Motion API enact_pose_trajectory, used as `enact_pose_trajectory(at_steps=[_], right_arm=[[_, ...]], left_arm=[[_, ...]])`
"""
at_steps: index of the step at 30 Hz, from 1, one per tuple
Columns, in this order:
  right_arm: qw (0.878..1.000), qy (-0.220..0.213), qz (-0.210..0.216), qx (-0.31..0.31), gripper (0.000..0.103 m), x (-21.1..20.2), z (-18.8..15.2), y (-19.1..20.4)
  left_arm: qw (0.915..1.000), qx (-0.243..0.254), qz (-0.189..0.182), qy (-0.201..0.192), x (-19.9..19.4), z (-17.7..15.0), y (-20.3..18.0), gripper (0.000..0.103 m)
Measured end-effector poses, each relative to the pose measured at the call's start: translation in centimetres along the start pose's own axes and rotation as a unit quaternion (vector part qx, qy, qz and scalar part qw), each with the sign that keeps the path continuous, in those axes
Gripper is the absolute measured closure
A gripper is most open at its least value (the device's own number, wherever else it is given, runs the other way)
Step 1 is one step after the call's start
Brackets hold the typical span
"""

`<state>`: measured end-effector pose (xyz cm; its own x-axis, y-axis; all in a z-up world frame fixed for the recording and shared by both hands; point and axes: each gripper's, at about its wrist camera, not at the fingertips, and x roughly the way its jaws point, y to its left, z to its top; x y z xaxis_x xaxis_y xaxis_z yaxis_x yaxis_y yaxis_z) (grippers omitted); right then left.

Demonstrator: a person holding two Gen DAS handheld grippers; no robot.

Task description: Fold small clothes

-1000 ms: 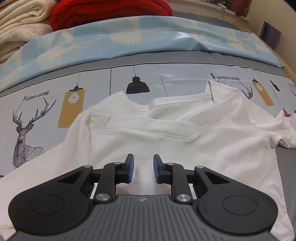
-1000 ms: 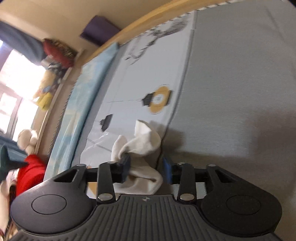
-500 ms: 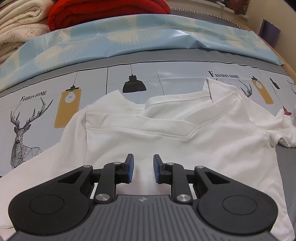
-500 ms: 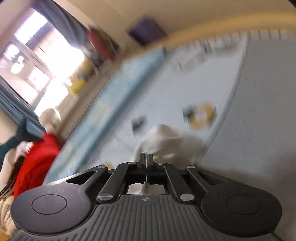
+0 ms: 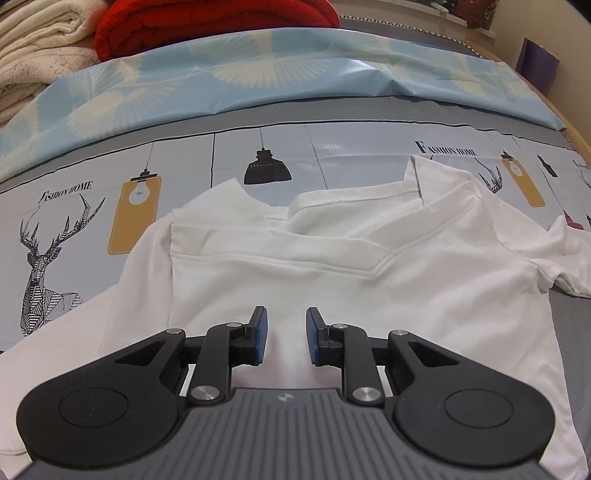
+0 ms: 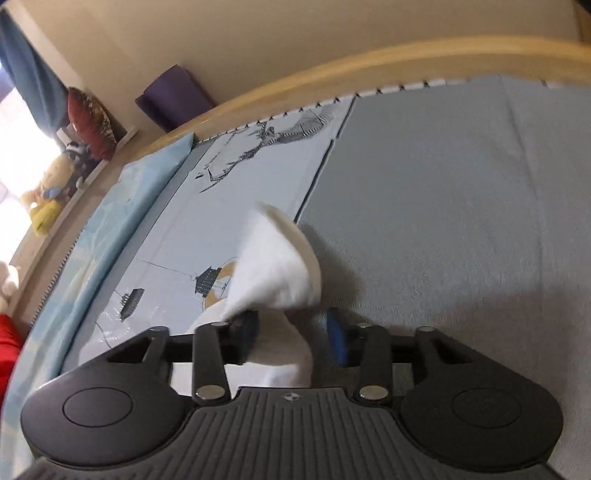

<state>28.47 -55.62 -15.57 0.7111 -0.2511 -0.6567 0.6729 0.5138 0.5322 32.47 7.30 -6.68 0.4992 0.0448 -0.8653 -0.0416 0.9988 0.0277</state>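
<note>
A small white shirt [image 5: 332,273] lies spread on the printed mat [image 5: 354,144], collar toward the far side. My left gripper [image 5: 284,334] is open and empty, hovering just above the shirt's middle. In the right wrist view, my right gripper [image 6: 295,338] is open, with the shirt's white sleeve [image 6: 277,273] bunched up between and in front of its blue pads [image 6: 338,343]. The sleeve rests against the left finger; the jaws do not pinch it.
A light blue patterned sheet [image 5: 258,70] lies behind the mat. Red [image 5: 207,18] and cream [image 5: 37,44] blankets are stacked at the far left. Grey bedding [image 6: 461,206] lies right of the mat. A wooden bed edge [image 6: 369,70] and a purple item [image 6: 173,96] are beyond.
My right gripper closed on the sleeve half a second ago, swung, and has now opened again; the sleeve stands bunched between its jaws. My left gripper has hardly moved.
</note>
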Motion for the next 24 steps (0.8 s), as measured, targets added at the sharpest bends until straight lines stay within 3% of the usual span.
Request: enact_pose_trajectory(at_steps=[8, 12, 14, 16, 17, 19, 22, 24], right_arm=[[1.000, -0.010, 0.002, 0.023, 0.063, 0.3, 0.5, -1.4], [0.987, -0.126, -0.038, 0.091, 0.063, -3.5, 1.6, -2.7], [0.982, -0.142, -0.028, 0.117, 0.062, -4.5, 2.0, -3.1], [0.985, -0.132, -0.002, 0.116, 0.060, -4.5, 1.9, -2.8], [0.987, -0.118, 0.001, 0.109, 0.053, -4.2, 1.9, -2.6], [0.994, -0.059, -0.032, 0.091, 0.052, -2.7, 1.4, -2.0], [0.992, -0.002, -0.064, 0.105, 0.052, -0.9, 0.3, -2.5], [0.995, -0.015, -0.066, 0.074, 0.054, -0.7, -0.1, -1.8]], left_arm=[[1.0000, -0.003, 0.002, 0.001, 0.1, 0.1, 0.0, 0.078], [1.0000, -0.002, 0.001, 0.002, 0.3, 0.1, -0.1, 0.078], [1.0000, -0.002, 0.001, 0.002, 0.3, 0.1, -0.2, 0.078], [1.0000, -0.001, 0.001, 0.002, 0.3, 0.1, -0.3, 0.078], [1.0000, -0.001, 0.001, 0.002, 0.3, 0.1, -0.4, 0.078], [1.0000, 0.001, 0.000, 0.002, 0.4, 0.0, -0.5, 0.078], [1.0000, 0.005, 0.000, 0.004, 0.5, 0.0, -0.9, 0.078], [1.0000, 0.005, 0.001, 0.004, 0.6, -0.1, -0.9, 0.078]])
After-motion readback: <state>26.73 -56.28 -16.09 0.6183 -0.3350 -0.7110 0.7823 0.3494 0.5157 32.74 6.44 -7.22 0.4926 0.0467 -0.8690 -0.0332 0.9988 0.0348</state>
